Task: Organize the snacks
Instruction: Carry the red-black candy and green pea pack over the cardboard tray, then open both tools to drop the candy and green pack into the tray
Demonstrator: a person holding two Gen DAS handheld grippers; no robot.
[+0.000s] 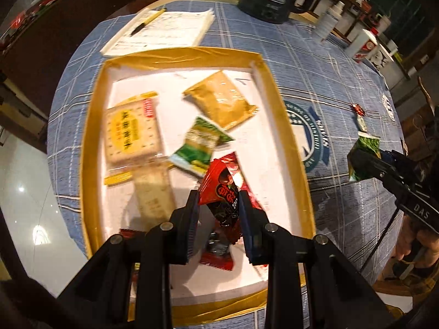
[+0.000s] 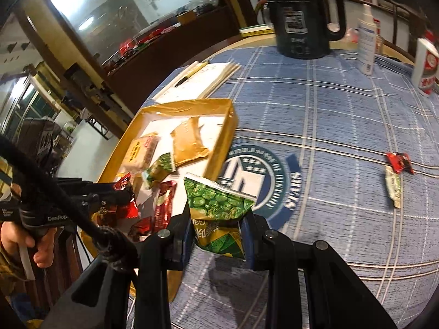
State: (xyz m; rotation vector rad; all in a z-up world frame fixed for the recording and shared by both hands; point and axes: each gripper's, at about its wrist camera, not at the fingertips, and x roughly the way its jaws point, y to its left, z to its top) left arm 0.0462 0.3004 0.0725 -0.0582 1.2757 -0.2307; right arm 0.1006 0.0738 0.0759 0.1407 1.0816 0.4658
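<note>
Blue plaid cloth (image 2: 329, 115) covers a round table and bears a circular emblem (image 2: 263, 181); its lettering is mostly too distorted to read, though "SPMS" or similar shows on the ribbon. On the far side stand a dark kettle (image 2: 301, 22), a white spray bottle (image 2: 366, 46) and a red-and-white carton (image 2: 426, 65). A stack of papers (image 1: 164, 33) with a pen (image 1: 146, 22) lies beyond the tray.

The gold-rimmed tray (image 1: 93, 126) has a white floor and holds a cracker pack (image 1: 131, 134) with yellow label and Chinese characters, a tan pouch (image 1: 222, 101), a small green packet (image 1: 200, 145) and several red wrappers.

The left gripper (image 1: 218, 211) is clenched on a red snack packet (image 1: 222, 189) with white script, held above the tray's near end. Its handle reads "GenRobo…" in the right wrist view.

The right gripper (image 2: 218, 235) grips a green pea snack bag (image 2: 216, 208), Chinese characters on its lower half, over the cloth just right of the tray's right rim. "DAS" shows on its body in the left wrist view.

Two loose packets, a red one (image 2: 399, 161) and a pale green one (image 2: 393, 189), lie touching on open cloth well to the right. Room is free between tray and those packets.
</note>
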